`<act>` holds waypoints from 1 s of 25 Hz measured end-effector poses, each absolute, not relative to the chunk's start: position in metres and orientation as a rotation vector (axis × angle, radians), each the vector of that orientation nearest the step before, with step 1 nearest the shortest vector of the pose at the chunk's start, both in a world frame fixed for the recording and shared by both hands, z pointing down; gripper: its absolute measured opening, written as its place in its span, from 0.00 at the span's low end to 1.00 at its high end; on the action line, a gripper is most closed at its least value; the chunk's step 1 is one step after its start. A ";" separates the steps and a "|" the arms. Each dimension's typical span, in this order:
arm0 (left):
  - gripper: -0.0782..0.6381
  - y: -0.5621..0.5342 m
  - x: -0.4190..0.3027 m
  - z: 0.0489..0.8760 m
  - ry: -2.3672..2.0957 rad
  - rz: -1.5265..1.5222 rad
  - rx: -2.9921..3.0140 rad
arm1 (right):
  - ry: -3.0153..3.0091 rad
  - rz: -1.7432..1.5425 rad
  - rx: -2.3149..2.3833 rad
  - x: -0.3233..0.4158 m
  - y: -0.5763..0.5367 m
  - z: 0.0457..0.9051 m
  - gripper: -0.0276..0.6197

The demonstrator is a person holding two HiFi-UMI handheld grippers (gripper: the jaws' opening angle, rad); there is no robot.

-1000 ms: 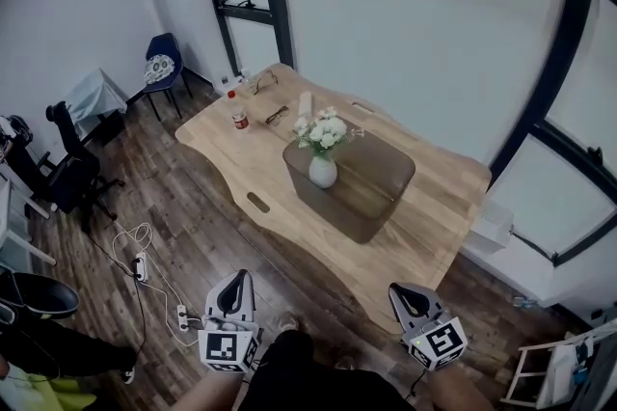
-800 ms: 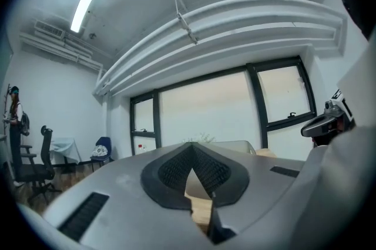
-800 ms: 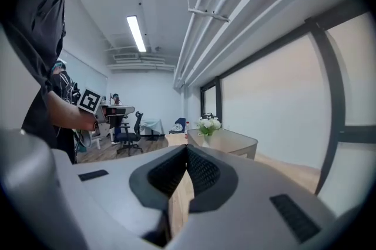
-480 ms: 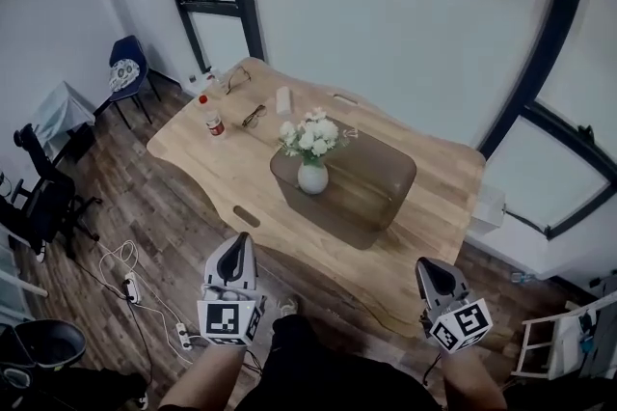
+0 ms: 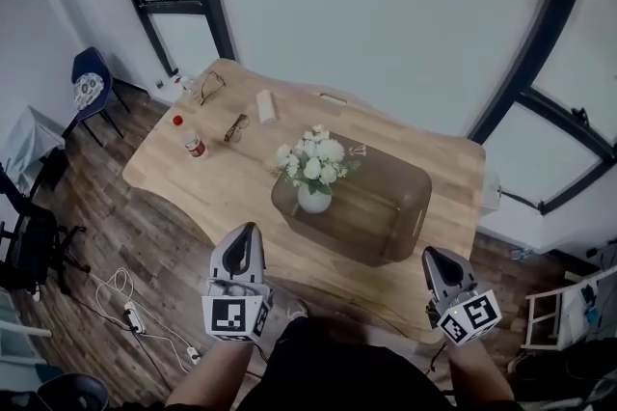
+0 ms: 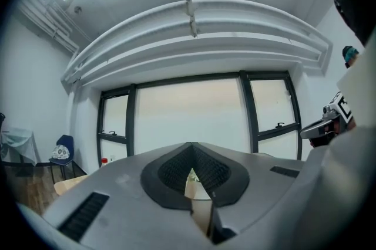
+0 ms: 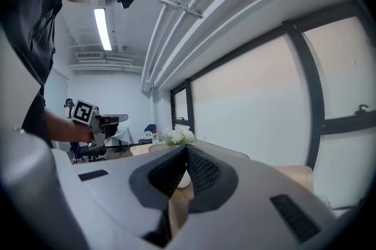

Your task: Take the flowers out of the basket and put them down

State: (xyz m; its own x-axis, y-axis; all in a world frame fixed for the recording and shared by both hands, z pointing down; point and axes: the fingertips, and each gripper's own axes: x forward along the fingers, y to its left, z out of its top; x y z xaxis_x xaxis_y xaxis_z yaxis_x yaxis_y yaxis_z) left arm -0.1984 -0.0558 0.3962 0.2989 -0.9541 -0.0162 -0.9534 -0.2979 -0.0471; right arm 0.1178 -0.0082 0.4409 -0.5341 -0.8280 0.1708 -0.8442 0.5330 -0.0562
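**Left to right.** A red-capped bottle (image 5: 194,145) and a pair of glasses (image 5: 236,126) lie on the left part of the wooden surface (image 5: 227,192), well apart from the task's thing.

The left gripper (image 5: 251,230) is held off the near edge and aimed toward the surface. Its jaws meet tip to tip, with nothing between them.

At centre are the flowers (image 5: 313,160), a white bunch in a small white vase (image 5: 313,199). They stand upright in the left end of the brown basket (image 5: 410,206).

The right gripper (image 5: 430,253) is likewise closed and empty, and short of the near edge.

**Handling, as judged.** The blooms and stems are soft and easily crushed. The vase is rigid and smooth, so probably slippery and breakable, and the bunch makes it top-heavy. The best hold is across the vase's body or neck, below the blooms. Lift straight up, clear of the basket wall, and keep the vase upright.
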 end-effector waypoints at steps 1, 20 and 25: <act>0.12 -0.064 -0.203 0.395 1.812 -0.023 -2.504 | -2.631 0.195 1.466 0.113 -0.018 0.439 0.07; 0.12 -0.179 -0.242 0.413 1.580 0.020 -2.742 | -2.670 0.070 1.591 0.029 -0.136 0.356 0.07; 0.12 -0.184 -0.242 0.421 1.608 -0.001 -2.747 | -2.719 0.095 1.526 0.027 -0.154 0.363 0.07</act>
